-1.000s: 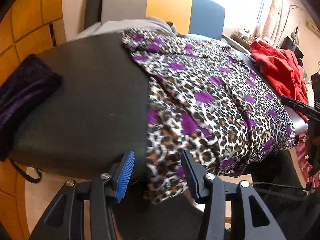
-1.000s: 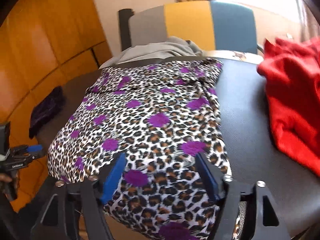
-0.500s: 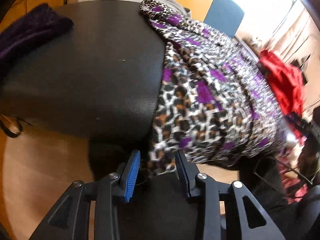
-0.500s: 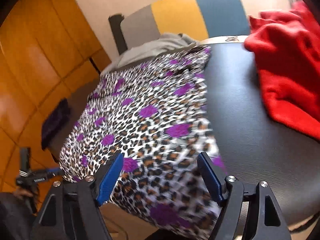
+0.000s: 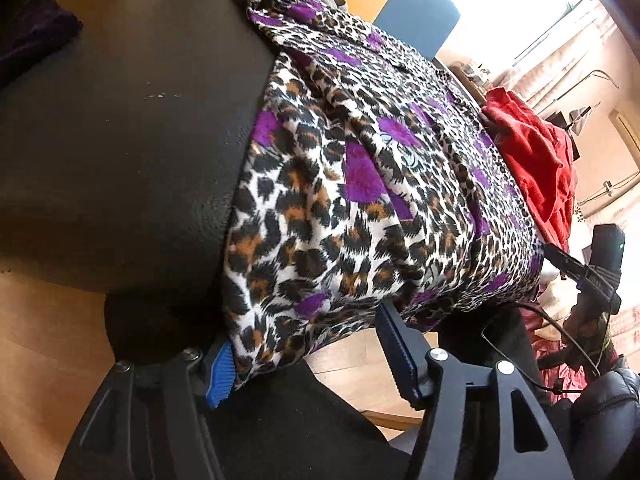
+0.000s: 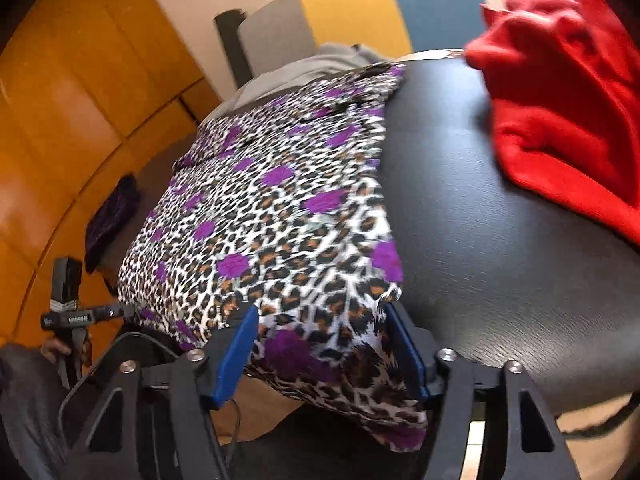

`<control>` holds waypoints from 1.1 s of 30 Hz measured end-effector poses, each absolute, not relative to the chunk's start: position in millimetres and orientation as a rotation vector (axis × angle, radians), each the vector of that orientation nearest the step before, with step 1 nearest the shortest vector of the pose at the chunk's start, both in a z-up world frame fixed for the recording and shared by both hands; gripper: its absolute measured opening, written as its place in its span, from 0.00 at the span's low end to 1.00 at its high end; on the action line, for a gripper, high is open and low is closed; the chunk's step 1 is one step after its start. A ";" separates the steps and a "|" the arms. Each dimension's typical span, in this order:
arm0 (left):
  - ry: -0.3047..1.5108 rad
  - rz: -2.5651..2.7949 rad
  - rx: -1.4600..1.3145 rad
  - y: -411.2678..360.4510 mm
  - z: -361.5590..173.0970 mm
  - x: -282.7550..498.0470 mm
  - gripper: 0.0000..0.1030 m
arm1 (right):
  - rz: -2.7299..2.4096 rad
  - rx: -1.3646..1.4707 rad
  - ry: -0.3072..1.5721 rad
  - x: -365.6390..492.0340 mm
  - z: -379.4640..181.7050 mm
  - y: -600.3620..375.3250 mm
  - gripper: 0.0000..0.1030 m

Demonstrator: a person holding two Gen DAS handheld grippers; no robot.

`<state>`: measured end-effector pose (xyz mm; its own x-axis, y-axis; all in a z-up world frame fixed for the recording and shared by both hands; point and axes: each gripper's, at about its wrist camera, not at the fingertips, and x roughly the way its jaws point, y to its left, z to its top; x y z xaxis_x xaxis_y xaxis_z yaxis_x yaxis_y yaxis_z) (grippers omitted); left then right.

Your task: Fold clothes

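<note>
A leopard-print garment with purple spots (image 5: 360, 184) lies spread on the black table (image 5: 120, 120), and its near hem hangs over the table's edge. My left gripper (image 5: 308, 344) is at the hem's left corner. Its jaws are opening, and the hanging cloth sits loosely between them and covers part of the left pad. In the right wrist view the same garment (image 6: 280, 220) drapes over the edge. My right gripper (image 6: 322, 320) straddles its right corner. The jaws are closing with flat cloth between them, and the pads do not pinch it.
A red garment (image 6: 560, 120) is heaped on the table's right side. A dark purple cloth (image 6: 112, 216) lies at the far left. A grey garment (image 6: 304, 68) rests by a grey, yellow and blue chair (image 6: 360, 4). Orange wooden panels (image 6: 80, 100) line the left wall.
The left gripper dropped to the hanging hem; its jaws narrowed, then widened around the cloth. The right gripper shifted to the garment's right corner and its jaws have narrowed.
</note>
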<state>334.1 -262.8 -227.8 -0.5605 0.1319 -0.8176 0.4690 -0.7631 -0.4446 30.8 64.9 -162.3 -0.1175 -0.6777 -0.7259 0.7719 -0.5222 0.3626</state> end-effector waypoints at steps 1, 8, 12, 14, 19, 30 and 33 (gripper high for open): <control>0.968 -2.417 1.365 -261.5 -230.5 330.1 0.55 | -1.810 1.108 0.131 30.7 -162.8 62.3 0.47; 0.907 -2.456 1.450 -256.0 -230.2 332.8 0.02 | -1.823 1.113 0.252 39.6 -165.7 54.3 0.12; 0.872 -2.471 1.455 -258.7 -218.3 346.3 0.02 | -1.816 1.091 0.314 45.0 -162.3 57.7 0.20; 0.898 -2.487 1.422 -261.1 -211.8 357.2 0.02 | -1.789 1.086 0.367 51.0 -160.1 56.6 0.34; 0.994 -2.530 1.332 -275.1 -200.0 353.5 0.02 | -1.785 1.018 0.611 73.1 -162.1 56.9 0.55; 1.100 -2.560 1.304 -270.3 -187.9 368.0 0.02 | -1.604 1.279 0.236 56.1 -175.6 78.0 0.05; 1.204 -2.549 1.256 -278.8 -182.9 379.4 0.02 | -1.496 1.350 -0.069 47.3 -186.8 86.7 0.06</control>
<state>379.4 -278.8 -182.9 -0.6676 0.2719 -0.6931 0.3627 -0.6942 -0.6217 47.3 86.7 -186.8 0.2106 -0.7025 -0.6798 0.6370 -0.4289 0.6405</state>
